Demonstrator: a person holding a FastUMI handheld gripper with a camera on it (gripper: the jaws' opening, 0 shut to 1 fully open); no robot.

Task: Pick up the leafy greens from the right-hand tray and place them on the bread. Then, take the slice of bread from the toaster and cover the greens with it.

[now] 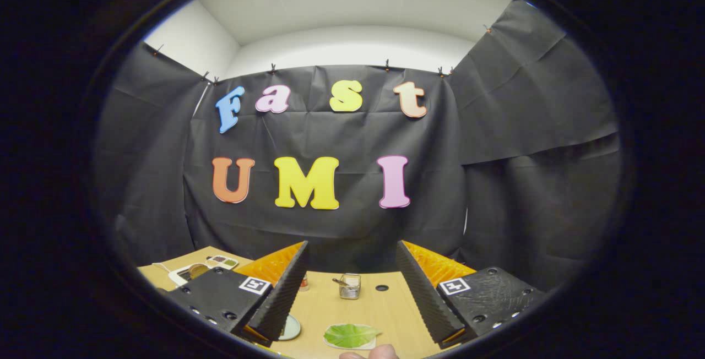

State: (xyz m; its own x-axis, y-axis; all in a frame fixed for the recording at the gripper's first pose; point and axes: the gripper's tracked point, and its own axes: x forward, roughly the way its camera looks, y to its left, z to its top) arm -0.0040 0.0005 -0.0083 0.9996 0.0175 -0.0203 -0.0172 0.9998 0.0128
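Note:
My gripper (351,271) is open, held well above the wooden table (352,309) with nothing between its fingers (286,287). Down between the fingers, close in, a green leaf (350,335) lies on a pale tray (330,343). Beyond it, toward the black cloth wall, stands a small metal toaster rack (350,286) with something in it that I cannot make out. A round plate (290,328) peeks out beside the left finger. A fingertip of a person (370,353) shows just below the leaf tray.
A white tray (193,272) with small items sits at the table's far left, with another small tray (222,261) behind it. A dark round hole (381,288) is in the tabletop right of the rack. A small red object (303,282) stands near the left finger.

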